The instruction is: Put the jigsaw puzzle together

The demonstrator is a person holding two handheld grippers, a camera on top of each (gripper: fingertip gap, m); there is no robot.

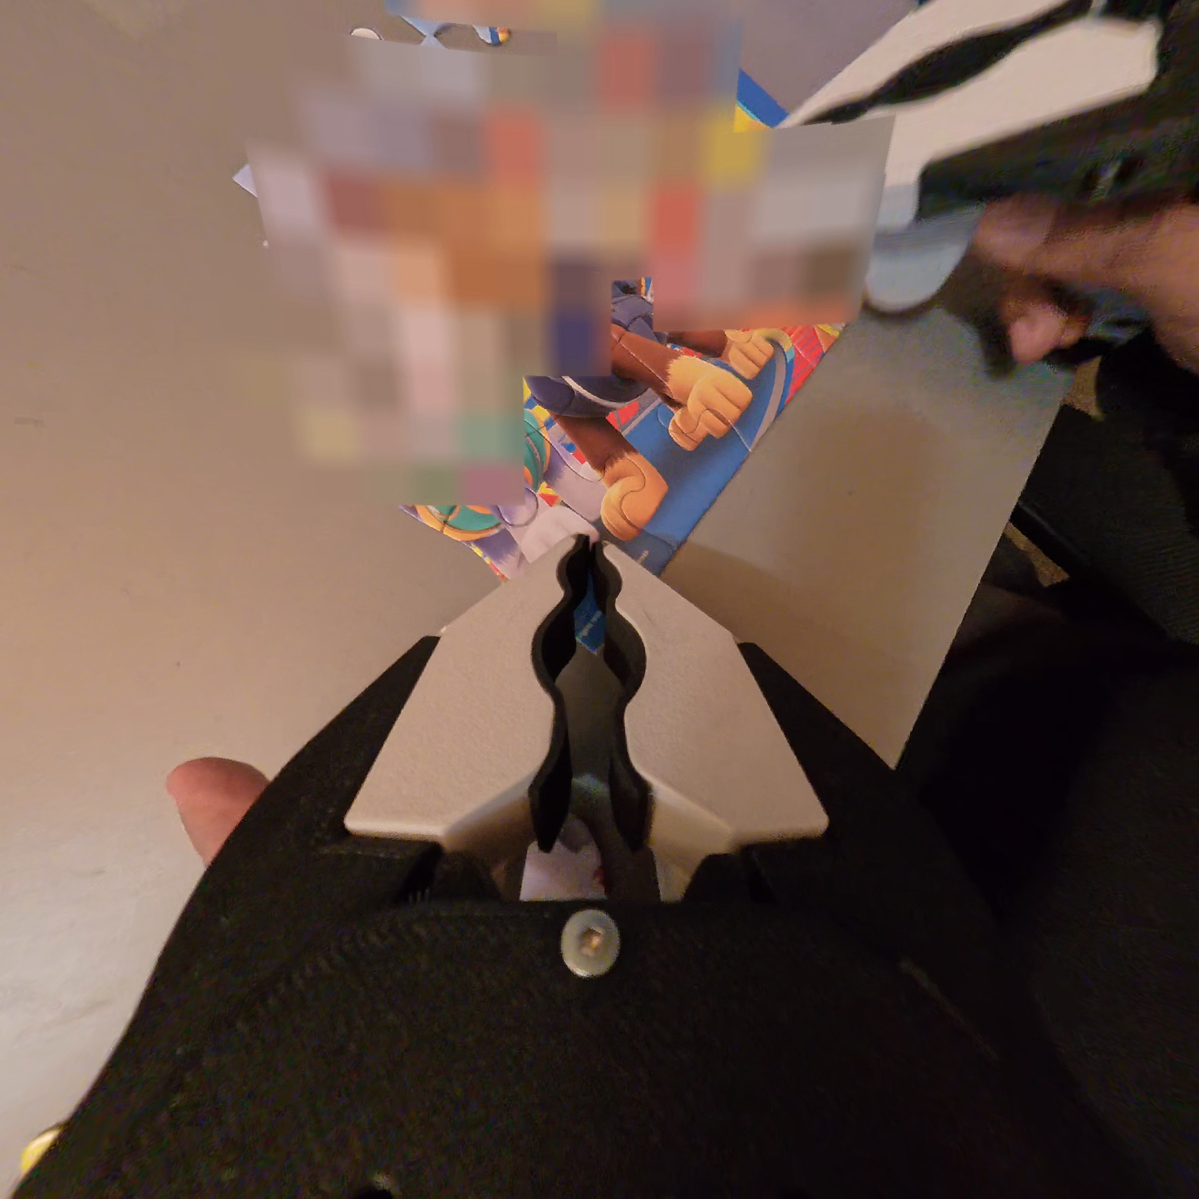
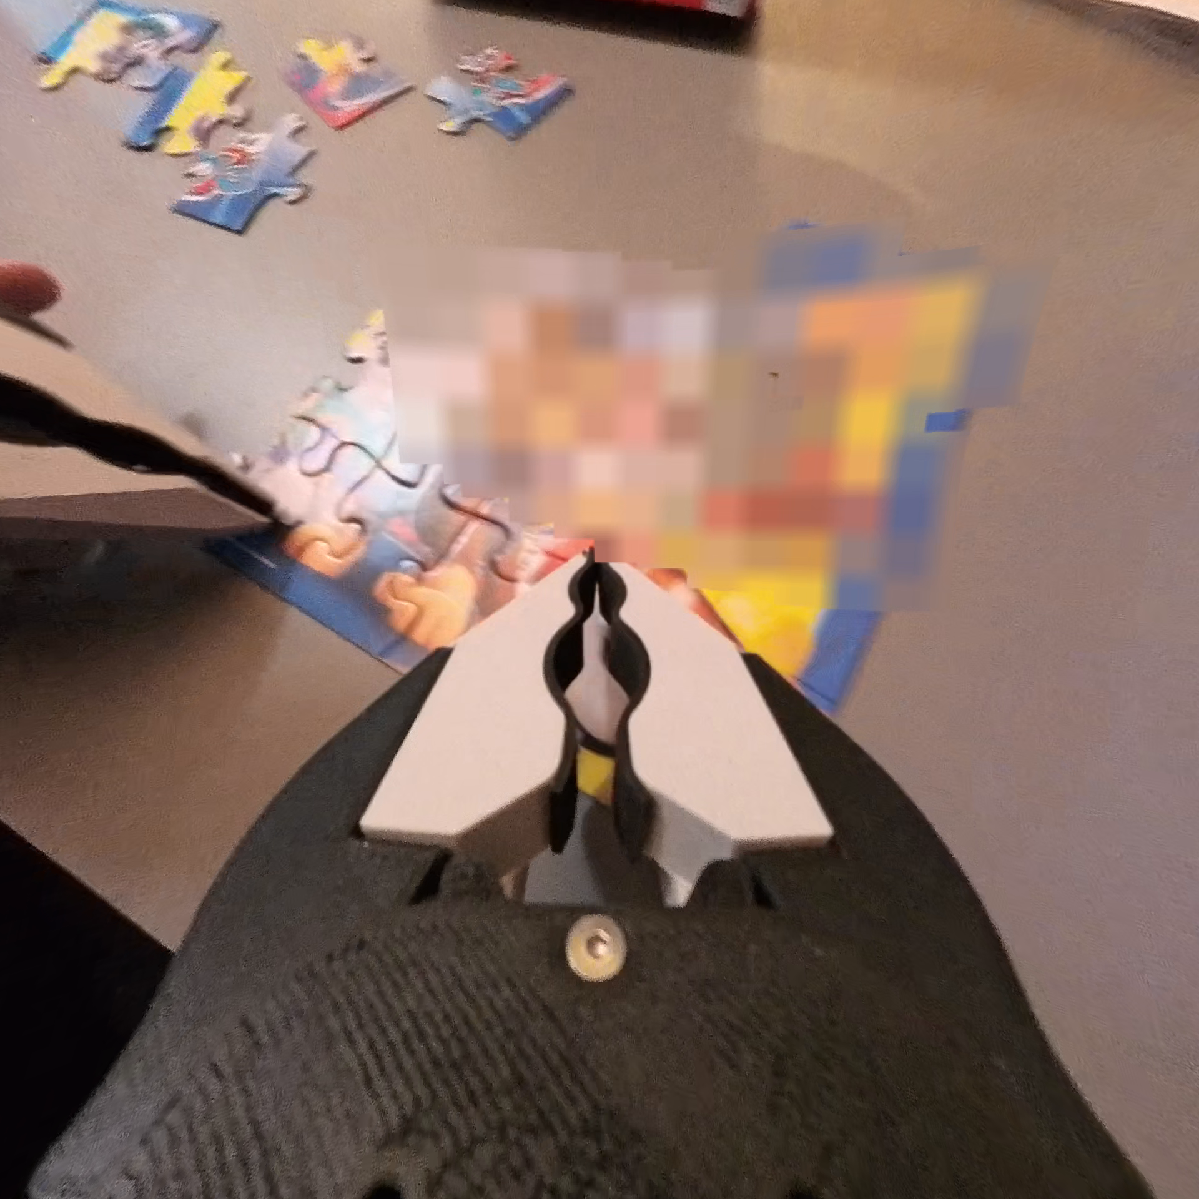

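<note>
Both grippers, left [image 1: 589, 545] and right [image 2: 593, 561], have jaws closed on nothing, tips over the joined puzzle [image 2: 363, 571] near the table [image 2: 1038, 649] edge; loose pieces [image 2: 246, 175] lie well apart toward the far left corner.

I can read no text, label, brand, number or sign in either wrist view. The assembled puzzle [image 1: 688, 448] carries only cartoon artwork where it shows, and much of it sits under mosaic patches. A tiny pale mark shows on its blue border by the near corner, too small for me to make out. The loose puzzle pieces [image 2: 246, 175] farther back on the table [image 2: 973, 162] are too blurred to tell any lettering. The red-edged object [image 2: 597, 6] at the top edge of the right view shows me nothing legible either.
</note>
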